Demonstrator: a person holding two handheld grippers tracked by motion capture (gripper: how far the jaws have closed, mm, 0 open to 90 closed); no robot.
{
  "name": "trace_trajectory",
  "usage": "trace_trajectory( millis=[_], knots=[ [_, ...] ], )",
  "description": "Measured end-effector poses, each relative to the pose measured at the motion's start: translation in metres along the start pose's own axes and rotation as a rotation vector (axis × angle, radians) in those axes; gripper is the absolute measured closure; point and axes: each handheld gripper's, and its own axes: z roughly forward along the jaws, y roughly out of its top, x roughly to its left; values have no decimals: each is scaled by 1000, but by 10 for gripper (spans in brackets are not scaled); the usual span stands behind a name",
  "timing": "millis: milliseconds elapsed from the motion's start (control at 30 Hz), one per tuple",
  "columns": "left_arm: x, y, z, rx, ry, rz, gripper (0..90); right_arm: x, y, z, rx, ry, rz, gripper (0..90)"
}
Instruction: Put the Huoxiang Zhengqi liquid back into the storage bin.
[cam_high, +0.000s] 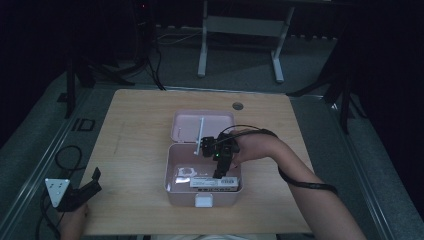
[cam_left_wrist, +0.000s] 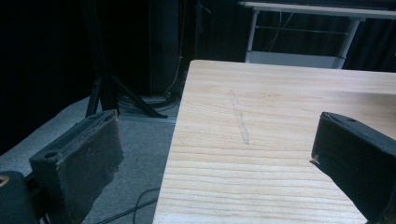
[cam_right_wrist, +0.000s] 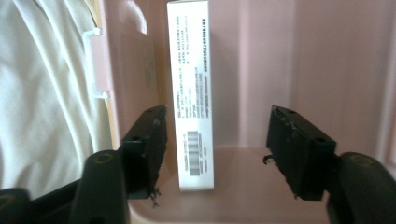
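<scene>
Work in hand: the right gripper (cam_high: 218, 172) is down inside the pink storage box (cam_high: 172, 165), either picking a white carton (cam_high: 214, 182) out of it or having just set one in; which of the two cannot be told from this moment alone.
Right gripper state: jaws spread wide in the right gripper view (cam_right_wrist: 215, 154), gripping nothing. One pad (cam_right_wrist: 152, 140) sits just beside the carton's (cam_right_wrist: 192, 93) edge; the other stands well apart from it.
Carton position: lying along the box's near wall, at about 6 o'clock of the box interior in the high view, with its printed label and barcode face showing. A small flat white item (cam_high: 186, 171) lies near it at roughly 9 o'clock inside the box; what it is cannot be told.
Box: lid (cam_high: 202, 125) flipped open at 12 o'clock, white latch (cam_high: 203, 200) at 6 o'clock, box at the middle of the wooden table (cam_high: 130, 130).
Left gripper: parked at the table's 7 o'clock corner (cam_high: 82, 192), jaws wide apart and empty (cam_left_wrist: 212, 154), over bare wood and the table's edge.
Next move, as a judgement: if picking, shift sideways so the carton sits between both pads, then close squarely on its narrow faces; the near wall leaves little room. If placing, lift straight up clear of the rim.
</scene>
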Motion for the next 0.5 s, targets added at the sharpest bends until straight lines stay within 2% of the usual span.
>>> trace_trajectory(
  millis=[67, 167, 200, 267, 367, 433, 467, 500],
  knots=[
    [0, 0, 0, 1, 1, 1, 21, -2, -8, -9, -33, 3, 22, 301],
    [-1, 0, 0, 0, 3, 2, 21, -5, -21, -20, -88, -25, 43, 255],
    [-1, 0, 0, 0, 3, 2, 21, -7, -27, -24, -108, -46, 47, 193],
    [-1, 0, 0, 1, 2, 2, 21, -9, -36, -30, -143, -51, 58, 144],
    [0, 0, 0, 0, 3, 3, 21, -14, -50, -36, -172, -84, 84, 132],
    [0, 0, 0, -1, 2, 2, 21, -16, -55, -37, -184, -88, 100, 126],
    [-1, 0, 0, -1, 2, 2, 21, -21, -67, -37, -226, -112, 110, 121],
    [-1, 0, 0, -1, 3, 2, 21, -22, -71, -37, -236, -122, 117, 121]
  ],
)
